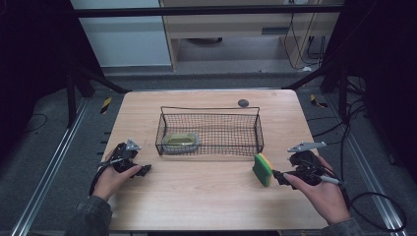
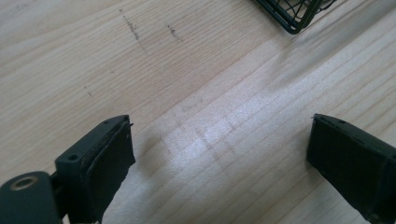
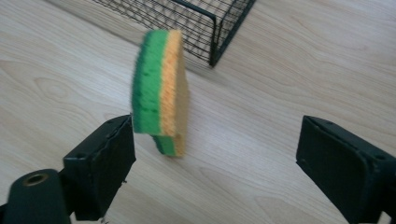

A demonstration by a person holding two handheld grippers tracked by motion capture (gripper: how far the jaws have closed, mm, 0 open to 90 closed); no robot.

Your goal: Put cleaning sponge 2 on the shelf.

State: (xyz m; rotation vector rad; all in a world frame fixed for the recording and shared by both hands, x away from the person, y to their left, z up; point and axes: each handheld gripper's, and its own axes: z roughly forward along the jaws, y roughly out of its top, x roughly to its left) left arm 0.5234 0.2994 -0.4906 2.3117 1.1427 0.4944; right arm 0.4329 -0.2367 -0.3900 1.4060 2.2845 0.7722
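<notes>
A green and yellow sponge (image 1: 262, 169) stands on edge on the wooden table (image 1: 206, 196), just right of the wire basket's (image 1: 210, 114) near right corner. In the right gripper view the sponge (image 3: 161, 88) rises close by the left-hand jaw, slightly blurred, with a wide gap to the other jaw. My right gripper (image 1: 278, 177) (image 3: 215, 158) is open and does not press the sponge. At the table's left my left gripper (image 1: 142, 170) (image 2: 219, 154) is open over bare wood with nothing between its jaws.
The black wire basket (image 3: 205, 23) (image 2: 292, 14) sits mid-table and holds an olive-green item in a pale dish (image 1: 180, 142) at its left end. A small dark disc (image 1: 243, 103) lies near the far edge. Dark frame posts flank the table.
</notes>
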